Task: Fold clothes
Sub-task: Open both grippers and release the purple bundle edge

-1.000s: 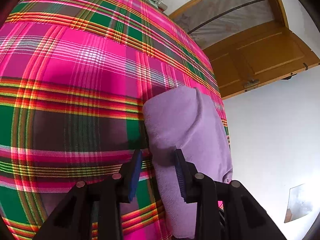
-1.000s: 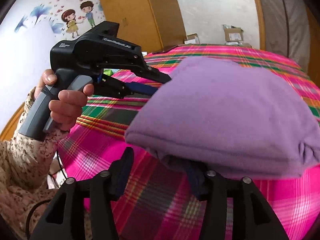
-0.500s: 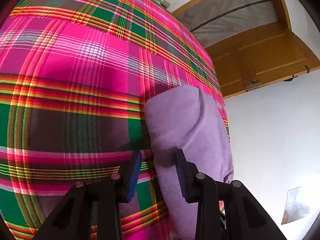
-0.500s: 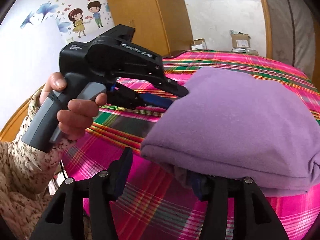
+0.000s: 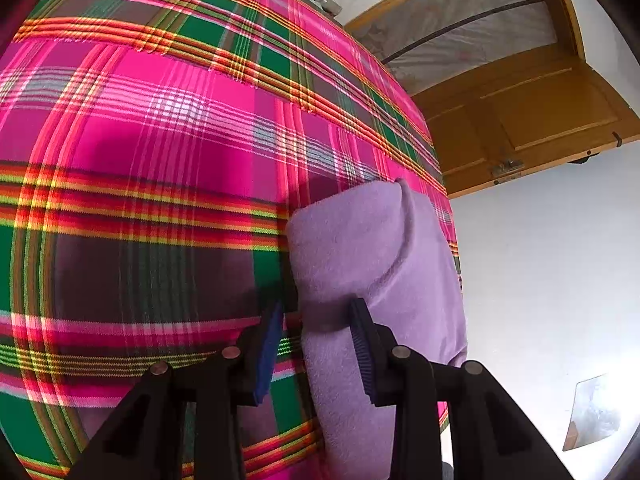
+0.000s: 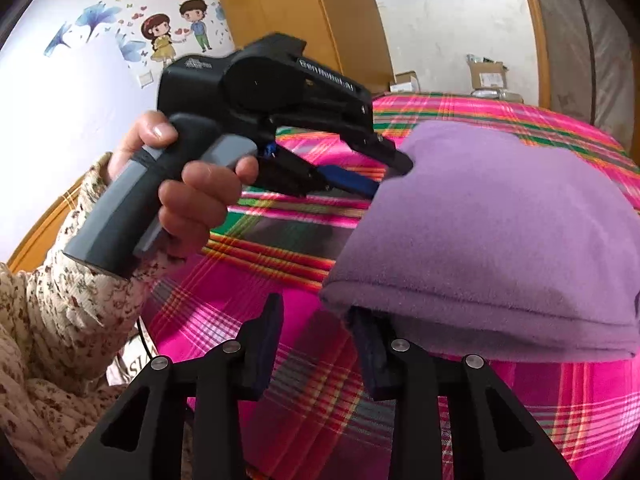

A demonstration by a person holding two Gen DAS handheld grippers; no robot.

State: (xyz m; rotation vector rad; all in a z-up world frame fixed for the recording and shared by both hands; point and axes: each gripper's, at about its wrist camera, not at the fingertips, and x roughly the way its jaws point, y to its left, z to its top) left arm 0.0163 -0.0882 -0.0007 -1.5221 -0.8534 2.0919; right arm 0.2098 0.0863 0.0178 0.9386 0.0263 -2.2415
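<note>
On the plaid bed (image 5: 160, 128), the left tool (image 5: 316, 344) straddled the folded purple garment's (image 5: 360, 240) edge (pads unpressed) — the right tool (image 6: 320, 344) was closing, its gap empty.

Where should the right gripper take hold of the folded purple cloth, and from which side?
Probably the rounded near edge of the purple cloth, approached low from the right gripper's side. That edge bulges slightly above the plaid cover, so one finger could slip beneath. The jaws are closing, nothing pinched yet.
</note>
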